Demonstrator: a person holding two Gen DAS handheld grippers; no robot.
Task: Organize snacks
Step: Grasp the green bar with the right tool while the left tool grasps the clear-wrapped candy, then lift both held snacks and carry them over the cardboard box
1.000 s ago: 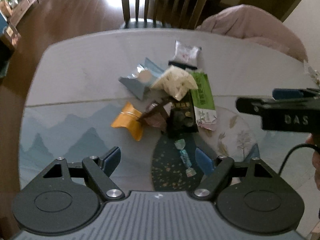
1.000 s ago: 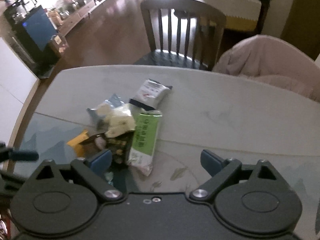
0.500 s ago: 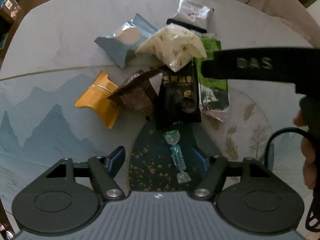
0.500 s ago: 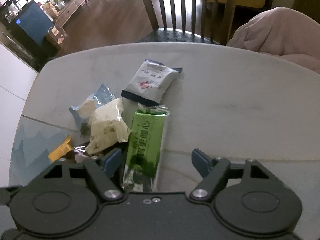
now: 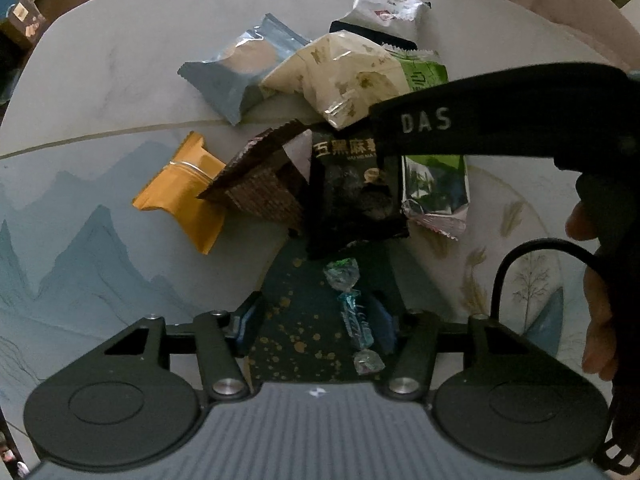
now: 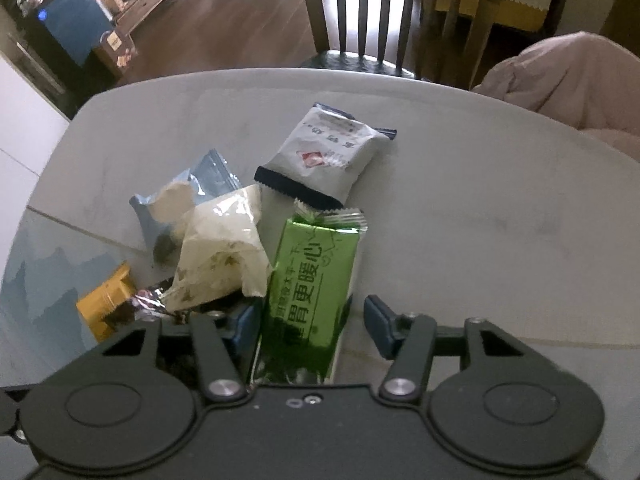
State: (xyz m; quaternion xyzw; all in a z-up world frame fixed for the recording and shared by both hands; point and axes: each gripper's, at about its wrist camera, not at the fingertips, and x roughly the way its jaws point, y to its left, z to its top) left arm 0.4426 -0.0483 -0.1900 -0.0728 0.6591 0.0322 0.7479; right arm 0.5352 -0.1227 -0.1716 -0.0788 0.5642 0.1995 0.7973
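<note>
Snacks lie heaped at twelve o'clock. Our left gripper gapes around a twist-wrapped candy, gripping nothing. Our right gripper straddles the green packet, jaws apart.

My right gripper straddles the green packet, hemmed on its left by the cream pouch; bare tabletop lies open to its right. From the left wrist view, its body crosses above the snack pile, blocking approach to the black packet.

green packet: glossy foil | candy: clear crinkled wrapper | desk: smooth matt stone look | chair: wood
</note>
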